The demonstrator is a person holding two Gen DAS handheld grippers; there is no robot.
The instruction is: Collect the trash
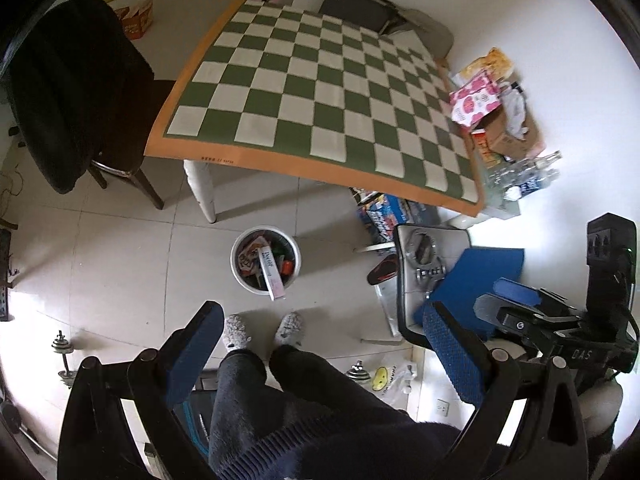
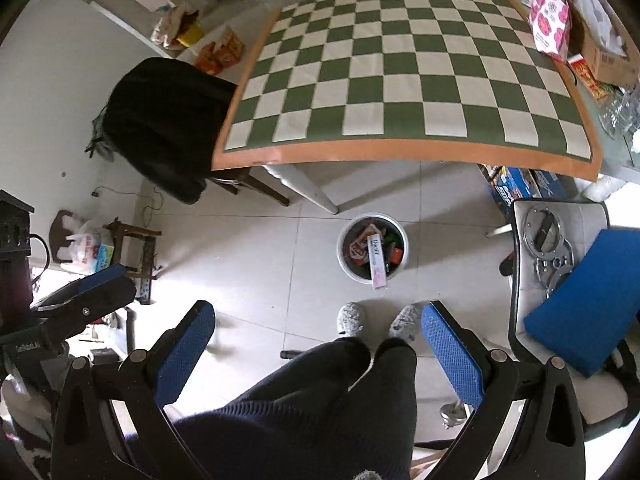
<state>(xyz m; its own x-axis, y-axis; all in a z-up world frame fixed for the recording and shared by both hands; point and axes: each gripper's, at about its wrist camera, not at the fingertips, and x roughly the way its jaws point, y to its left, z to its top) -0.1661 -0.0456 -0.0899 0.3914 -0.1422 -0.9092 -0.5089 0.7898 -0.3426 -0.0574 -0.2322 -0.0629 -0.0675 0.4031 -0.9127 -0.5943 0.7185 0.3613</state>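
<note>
Evidently both tools hang spread apart and empty: left tool (image 1: 320,356), right tool (image 2: 320,354). Ahead on the floor stands the white bin (image 1: 294,250), seemingly full, a long box (image 2: 378,262) leaning over its near rim, the counter (image 2: 400,152) beyond.

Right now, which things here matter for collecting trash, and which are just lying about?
For the job: white bin holding packets; long box poking over its rim; both open, unladen tools.

Lying about: checkered tablecloth, black chair, blue cushion, metal rings.
</note>
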